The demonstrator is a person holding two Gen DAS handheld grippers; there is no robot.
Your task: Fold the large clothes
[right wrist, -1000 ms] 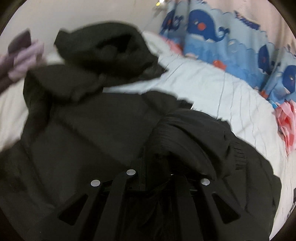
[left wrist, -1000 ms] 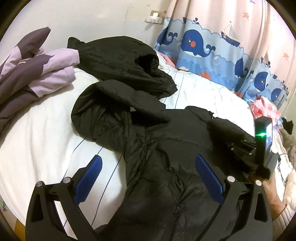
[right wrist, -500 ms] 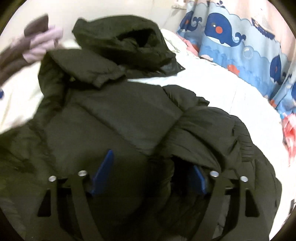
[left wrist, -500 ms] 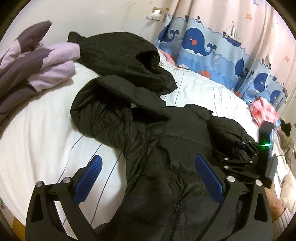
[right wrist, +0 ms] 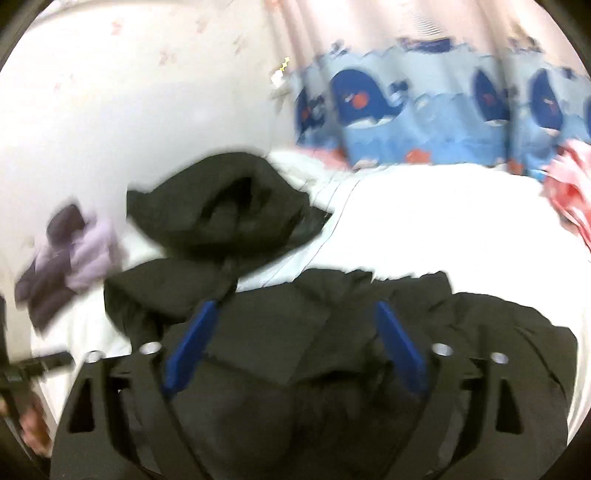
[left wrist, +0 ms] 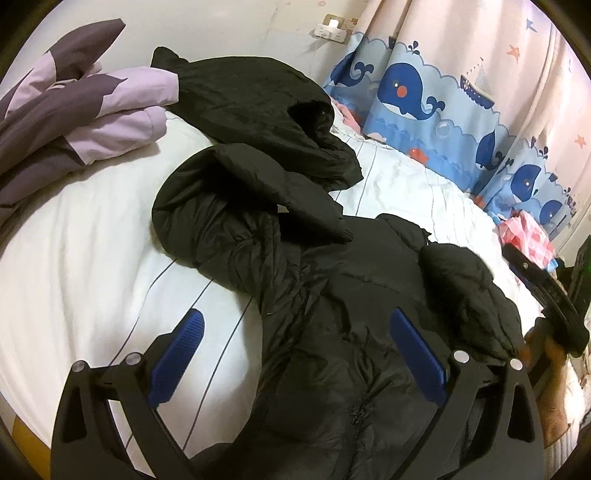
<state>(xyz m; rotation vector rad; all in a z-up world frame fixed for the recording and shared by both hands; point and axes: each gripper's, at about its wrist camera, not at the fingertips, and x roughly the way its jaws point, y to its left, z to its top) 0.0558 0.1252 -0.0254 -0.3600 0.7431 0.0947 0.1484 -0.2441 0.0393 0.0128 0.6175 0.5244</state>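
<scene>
Right sleeve folded in; both grippers free above the black puffer jacket.

The black puffer jacket (left wrist: pixel 332 332) lay on the white bed (left wrist: pixel 74 258), its right sleeve (left wrist: pixel 461 291) doubled onto the chest, likely to narrow it. The right gripper (right wrist: pixel 295 347) was opening, nothing between its pads. The left gripper (left wrist: pixel 295 354) stood wide apart, empty, over the jacket's near left edge. A second black garment (left wrist: pixel 258 110) lay farther off.

White bed (left wrist: pixel 92 258), whale curtain (left wrist: pixel 424 92) (pale wall (left wrist: pixel 240 29))
</scene>
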